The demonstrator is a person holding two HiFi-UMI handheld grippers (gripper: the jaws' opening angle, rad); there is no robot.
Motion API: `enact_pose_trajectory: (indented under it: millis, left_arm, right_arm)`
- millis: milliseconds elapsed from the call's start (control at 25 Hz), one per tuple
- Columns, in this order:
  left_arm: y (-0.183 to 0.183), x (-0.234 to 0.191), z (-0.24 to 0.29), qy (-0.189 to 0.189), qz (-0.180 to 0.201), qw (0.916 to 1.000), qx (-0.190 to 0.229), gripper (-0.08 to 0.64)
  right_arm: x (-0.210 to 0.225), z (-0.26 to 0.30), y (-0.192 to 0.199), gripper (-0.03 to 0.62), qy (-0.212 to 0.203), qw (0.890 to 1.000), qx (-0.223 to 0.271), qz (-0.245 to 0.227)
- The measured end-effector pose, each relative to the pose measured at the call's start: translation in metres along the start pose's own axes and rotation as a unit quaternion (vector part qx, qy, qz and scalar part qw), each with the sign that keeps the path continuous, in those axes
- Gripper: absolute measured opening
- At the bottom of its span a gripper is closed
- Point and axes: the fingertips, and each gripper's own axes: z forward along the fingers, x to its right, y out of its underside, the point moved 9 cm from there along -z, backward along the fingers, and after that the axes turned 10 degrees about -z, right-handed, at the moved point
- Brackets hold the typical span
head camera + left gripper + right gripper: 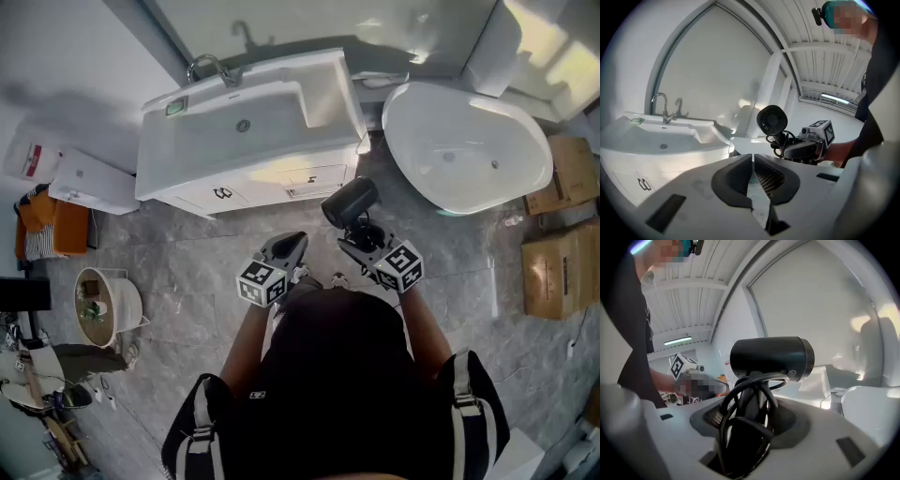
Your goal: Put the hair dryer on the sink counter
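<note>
The right hand-held gripper [358,232] grasps the hair dryer [350,201] by its handle and looped cord [756,379], its body upright above the jaws. The left hand-held gripper [292,242] is clenched and empty. The worktop [328,94] lies well ahead, so carrying and placing remain.

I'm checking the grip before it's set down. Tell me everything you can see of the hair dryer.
The hair dryer is black, with a short round barrel, a rear grille and its cord looped around the handle. The right claw grips the handle, barrel on top, over the floor before the sink counter.
</note>
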Motion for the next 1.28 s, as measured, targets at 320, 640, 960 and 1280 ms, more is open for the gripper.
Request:
enact_pose_trajectory:
  millis: [320, 640, 960, 1280]
  left_arm:
    - [-0.001, -0.004, -0.002, -0.004, -0.007, 1.0, 0.003, 0.023]
    - [-0.001, -0.013, -0.006, -0.01, -0.015, 0.9998, 0.001, 0.023]
    - [-0.003, -0.009, 0.0, -0.012, -0.018, 0.9998, 0.003, 0.023]
    - [0.003, -0.011, 0.001, -0.016, -0.023, 0.9996, -0.005, 0.023]
  right_arm:
    - [-0.002, 0.004, -0.004, 0.307, -0.004, 1.0, 0.009, 0.008]
    - [-0.001, 0.011, -0.005, 0.305, -0.004, 1.0, 0.0, 0.005]
    - [0.003, 0.007, -0.002, 0.305, -0.004, 1.0, -0.001, 0.011]
    - [0.011, 0.012, -0.003, 0.305, -0.007, 1.0, 0.007, 0.022]
